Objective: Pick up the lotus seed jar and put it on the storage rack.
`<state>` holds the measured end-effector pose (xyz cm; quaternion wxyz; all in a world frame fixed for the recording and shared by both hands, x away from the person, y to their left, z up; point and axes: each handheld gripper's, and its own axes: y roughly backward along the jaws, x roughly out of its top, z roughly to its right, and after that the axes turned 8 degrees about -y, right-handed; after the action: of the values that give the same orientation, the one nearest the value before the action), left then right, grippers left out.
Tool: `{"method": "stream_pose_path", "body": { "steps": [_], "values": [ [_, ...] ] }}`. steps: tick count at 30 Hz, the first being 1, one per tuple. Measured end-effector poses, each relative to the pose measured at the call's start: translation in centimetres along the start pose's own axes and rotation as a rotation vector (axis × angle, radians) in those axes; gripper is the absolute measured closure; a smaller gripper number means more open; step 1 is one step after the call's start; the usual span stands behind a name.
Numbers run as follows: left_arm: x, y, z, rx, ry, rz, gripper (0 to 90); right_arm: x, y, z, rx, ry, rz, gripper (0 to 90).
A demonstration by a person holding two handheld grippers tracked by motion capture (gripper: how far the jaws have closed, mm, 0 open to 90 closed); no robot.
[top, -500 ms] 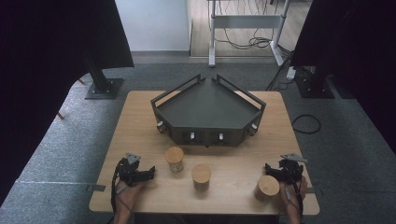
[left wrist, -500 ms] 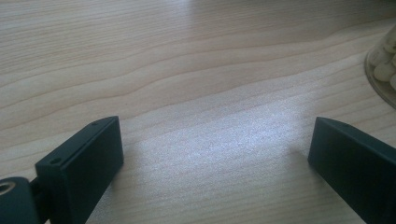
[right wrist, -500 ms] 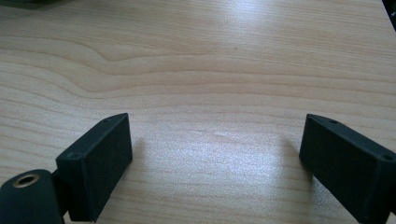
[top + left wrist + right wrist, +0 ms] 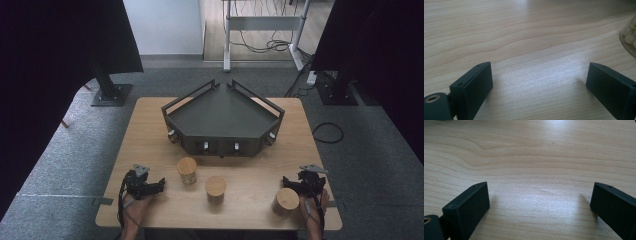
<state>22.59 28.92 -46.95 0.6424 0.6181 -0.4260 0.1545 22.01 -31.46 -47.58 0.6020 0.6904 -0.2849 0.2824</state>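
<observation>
Three glass jars with round wooden lids stand on the front half of the wooden table (image 4: 150,130): one at the left (image 4: 186,170), one in the middle (image 4: 215,189), one at the front right (image 4: 286,201). My left gripper (image 4: 156,184) rests near the front left corner and points right toward the left jar. It is open (image 4: 539,72) over bare wood, and a jar with pale contents (image 4: 629,37) shows at the right edge of its view. My right gripper (image 4: 292,181) sits just behind the right jar, open (image 4: 540,192), nothing between its jaws.
A dark, angular tray (image 4: 175,107) with raised rails and small knobs on its front wall takes up the back middle of the table. Beyond the table are grey carpet, black stand bases and cables. Bare wood lies between the jars and either side of the tray.
</observation>
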Motion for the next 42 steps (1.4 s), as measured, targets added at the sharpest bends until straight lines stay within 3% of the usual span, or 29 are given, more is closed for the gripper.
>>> {"method": "stream_pose_path", "body": {
  "steps": [4,16,21,42],
  "values": [
    [-0.1,0.1,-0.1,0.001,0.009,0.012,7.7,0.0,0.0,-0.1,-0.01,-0.009,0.001,1.9],
    [-1.1,2.1,0.2,0.019,0.016,0.16,8.2,0.0,0.0,-0.1,-0.011,-0.011,0.002,1.9],
    [-1.2,2.6,0.3,0.016,0.007,0.2,8.4,0.0,0.0,-0.1,-0.012,-0.012,0.002,1.9],
    [-0.9,3.3,0.0,-0.032,-0.009,0.294,8.4,0.0,0.0,-0.2,-0.021,-0.022,0.003,1.9]
  ]
}}
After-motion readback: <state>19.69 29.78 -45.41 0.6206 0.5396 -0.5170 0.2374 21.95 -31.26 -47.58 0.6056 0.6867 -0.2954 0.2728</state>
